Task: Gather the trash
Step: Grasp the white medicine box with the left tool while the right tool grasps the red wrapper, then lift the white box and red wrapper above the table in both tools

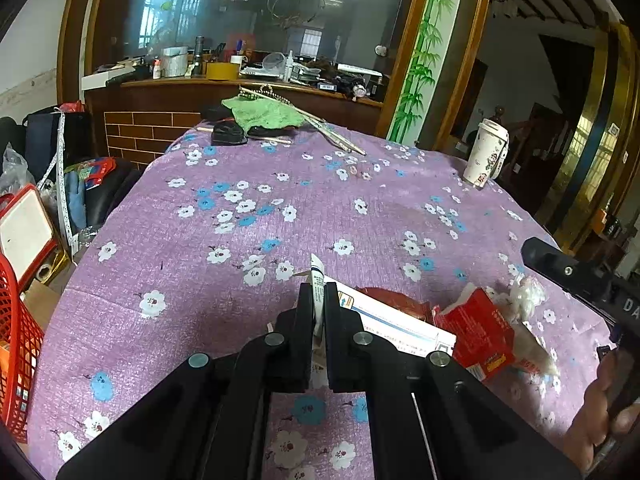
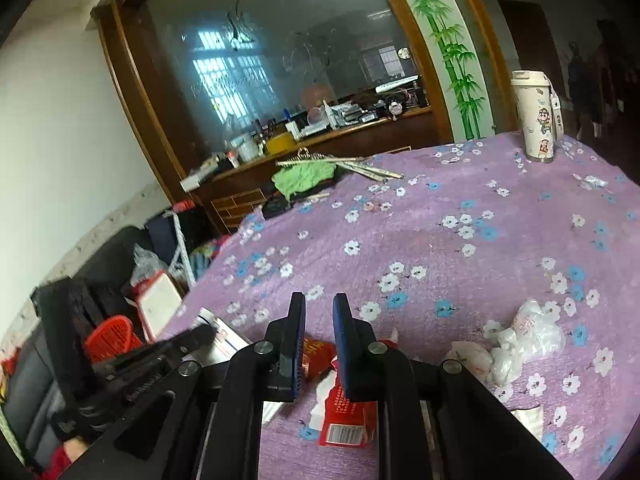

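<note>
My left gripper [image 1: 319,294] is shut on a white ointment tube [image 1: 318,280] that sticks up between its fingers above the purple flowered tablecloth [image 1: 240,248]. Just right of it lie a white and blue carton [image 1: 396,326], a torn red box [image 1: 482,330] and crumpled plastic wrap [image 1: 528,300]. My right gripper [image 2: 319,306] is open and empty, its jaws a narrow gap apart, hovering over the red box [image 2: 348,420]. The plastic wrap [image 2: 528,336] lies to its right. The left gripper shows blurred at the left [image 2: 160,356].
A white lidded cup [image 1: 486,154] stands at the table's far right, also in the right wrist view [image 2: 538,116]. A green cloth [image 1: 266,114] and sticks lie at the far edge. A red basket [image 1: 18,344] and clutter sit off the left edge.
</note>
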Tool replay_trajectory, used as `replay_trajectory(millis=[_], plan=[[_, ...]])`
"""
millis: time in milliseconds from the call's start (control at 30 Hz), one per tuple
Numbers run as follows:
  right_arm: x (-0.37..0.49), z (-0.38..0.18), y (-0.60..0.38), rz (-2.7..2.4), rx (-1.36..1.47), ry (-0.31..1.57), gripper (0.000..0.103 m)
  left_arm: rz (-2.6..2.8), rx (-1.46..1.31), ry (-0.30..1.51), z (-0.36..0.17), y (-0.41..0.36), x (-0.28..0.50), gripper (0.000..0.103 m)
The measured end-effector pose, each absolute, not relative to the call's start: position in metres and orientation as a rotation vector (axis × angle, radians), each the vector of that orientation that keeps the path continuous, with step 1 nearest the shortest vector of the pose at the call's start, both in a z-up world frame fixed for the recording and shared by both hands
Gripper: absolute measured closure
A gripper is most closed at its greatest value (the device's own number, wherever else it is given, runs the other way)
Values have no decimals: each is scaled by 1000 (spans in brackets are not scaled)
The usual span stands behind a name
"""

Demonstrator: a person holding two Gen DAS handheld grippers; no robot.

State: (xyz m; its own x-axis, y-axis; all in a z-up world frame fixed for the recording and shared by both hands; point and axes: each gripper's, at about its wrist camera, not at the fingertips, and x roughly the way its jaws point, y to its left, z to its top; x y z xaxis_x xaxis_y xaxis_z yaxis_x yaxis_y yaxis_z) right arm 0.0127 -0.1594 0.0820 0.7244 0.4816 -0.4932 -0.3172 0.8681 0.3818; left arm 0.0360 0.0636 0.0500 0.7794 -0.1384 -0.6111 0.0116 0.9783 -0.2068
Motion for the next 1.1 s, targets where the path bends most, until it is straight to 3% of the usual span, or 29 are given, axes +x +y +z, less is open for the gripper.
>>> replay_trajectory(millis=[67,100,133,167,200,333,533,600,667,833,1100], plan=[[15,80,-162,432,275,630,87,-84,-193,682,49,63,37,99],[17,79,-166,411,276,639,81,-85,-192,683,49,63,36,99],[19,78,-169,397,278,650,71,-86,-192,685,48,63,36,99],[23,74,-172,384,279,681,50,-87,-192,686,48,63,36,99],[27,69,-173,376,269,711,45,-85,-191,684,48,63,36,99],[44,45,-181,336,267,864,45,-84,-195,688,47,64,36,99],[43,34,-158,378,148,919,49,-83,-196,692,47,65,36,99],[44,27,-150,368,85,953,74,-80,-196,692,47,65,37,99],[42,25,-146,341,31,953,80,-81,-197,695,46,66,37,99],[36,33,-152,345,51,901,80,-87,-196,693,46,66,36,99],[14,71,-158,328,92,664,80,-109,-190,671,49,63,33,99]])
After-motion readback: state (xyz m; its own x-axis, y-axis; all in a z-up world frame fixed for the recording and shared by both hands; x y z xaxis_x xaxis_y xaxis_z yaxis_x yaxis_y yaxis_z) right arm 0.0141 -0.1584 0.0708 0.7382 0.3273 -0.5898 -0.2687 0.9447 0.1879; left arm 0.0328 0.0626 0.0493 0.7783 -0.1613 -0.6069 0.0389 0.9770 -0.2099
